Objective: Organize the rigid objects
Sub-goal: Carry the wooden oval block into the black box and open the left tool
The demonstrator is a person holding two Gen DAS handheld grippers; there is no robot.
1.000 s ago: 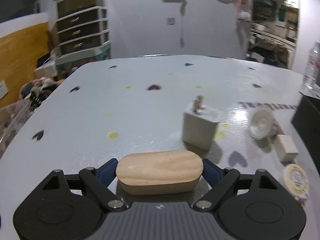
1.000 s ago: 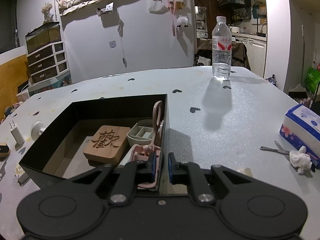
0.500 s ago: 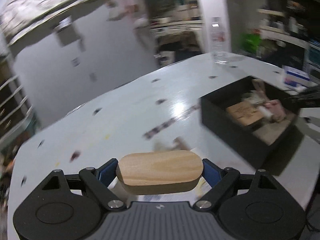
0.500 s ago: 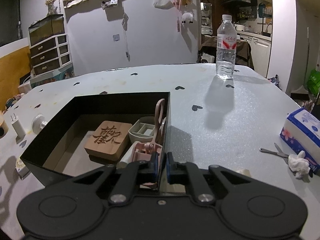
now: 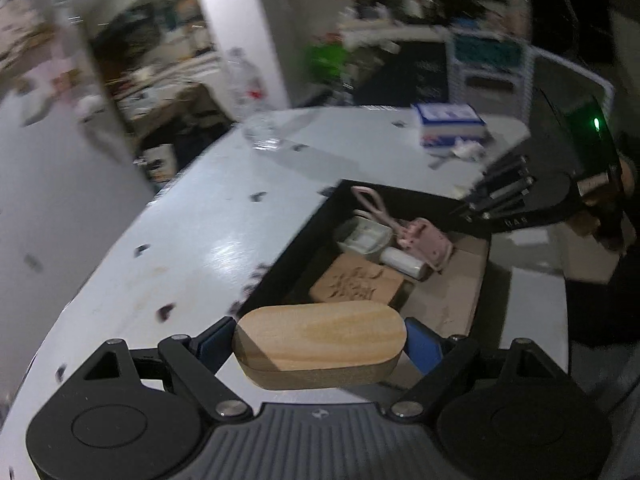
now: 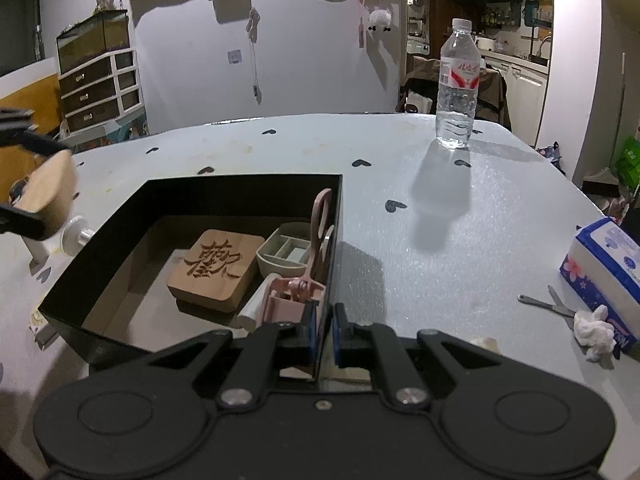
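Swung from the table's far side, the left gripper [image 5: 320, 346] — pinching the wooden oval block [image 5: 320, 340] — nears the black box [image 5: 478, 300]; right gripper [image 6: 323, 334] clamps its wall — a low carry could clip the rim.

I can read little: ahead of my right tool, carved Chinese characters on the wooden block [image 6: 214, 270]; far ahead-right, red Chinese lettering on the water bottle [image 6: 458, 84] label, unreadable

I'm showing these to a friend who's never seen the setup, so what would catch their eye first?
Probably the oval wooden block, gripped between the left gripper's fingers just short of the black box. Next, the box's contents: a carved wooden square, a divided tray and a pink tool, with the right gripper pinching the box's near wall. A water bottle stands at the far table edge.
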